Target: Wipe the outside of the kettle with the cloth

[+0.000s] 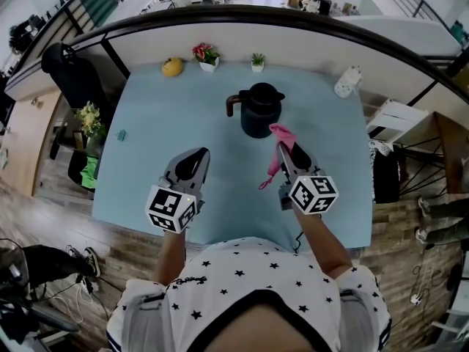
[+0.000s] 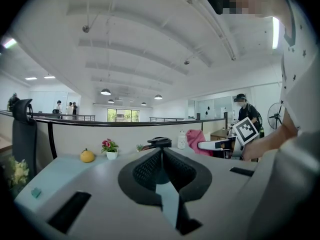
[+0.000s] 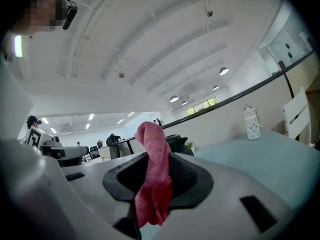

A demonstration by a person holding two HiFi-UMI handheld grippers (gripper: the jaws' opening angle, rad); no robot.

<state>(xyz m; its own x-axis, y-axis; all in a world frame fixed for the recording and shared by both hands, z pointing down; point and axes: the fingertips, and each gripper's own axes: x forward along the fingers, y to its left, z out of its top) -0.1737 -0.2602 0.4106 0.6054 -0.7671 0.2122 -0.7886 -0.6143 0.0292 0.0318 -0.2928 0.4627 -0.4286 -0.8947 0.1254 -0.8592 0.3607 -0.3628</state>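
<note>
Kettle (image 1: 258, 108): dark and upright at the far middle of the desk (image 1: 146, 167), handle to the left.
Cloth (image 1: 277, 152): pink, pinched in the right gripper (image 1: 284, 148) jaws just beside the kettle's near-right side, with its tail hanging loose.
Left gripper (image 1: 196, 156): jaws together on nothing, near left, apart from the kettle.
Tipping risk: nothing steadies the kettle, so a firm wipe could slide or tip it leftward.
Slip risk: rubbing may drag the cloth out of the jaws.

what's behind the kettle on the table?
Behind the kettle: a small green plant, with a flower pot and a yellow fruit further left, then the partition. The table just behind the kettle is covered by it.
</note>
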